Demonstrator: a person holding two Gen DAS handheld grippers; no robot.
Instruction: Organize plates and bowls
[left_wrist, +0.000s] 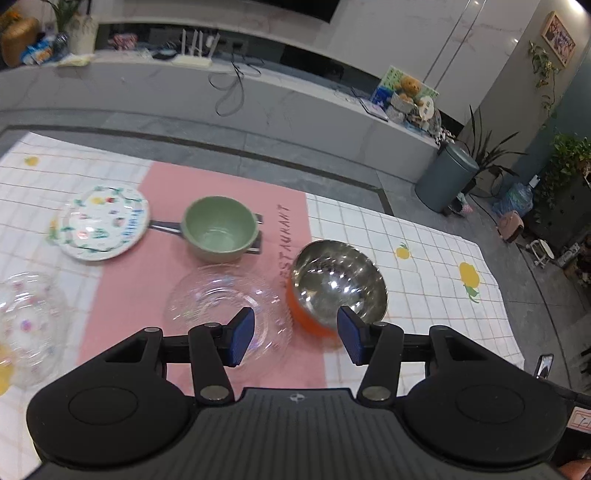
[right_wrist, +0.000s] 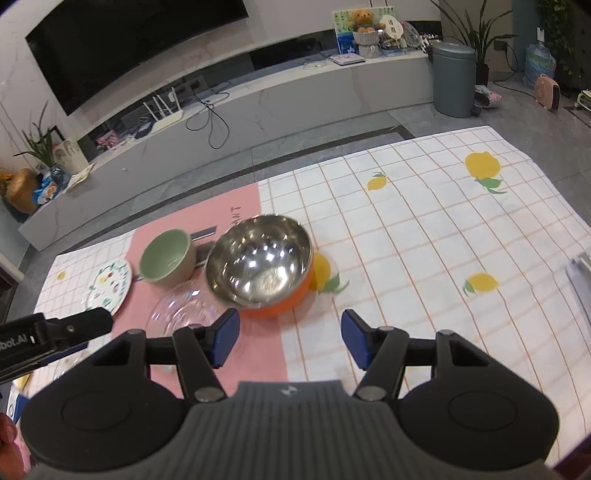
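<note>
Though upright, steel bowl (right_wrist: 258, 262) tilted.

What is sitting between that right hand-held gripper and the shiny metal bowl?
Nothing visible. The right hand-held gripper is open, and only bare tablecloth lies between its fingers and the metal bowl. The clear glass plate sits off to the left, beside that path.

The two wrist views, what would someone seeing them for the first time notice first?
The shiny steel bowl with the orange outside, tilted at the edge of the pink mat, draws the eye first. Behind it sits a green bowl, with a patterned plate further left. A clear glass plate lies just ahead of the open left gripper.
</note>
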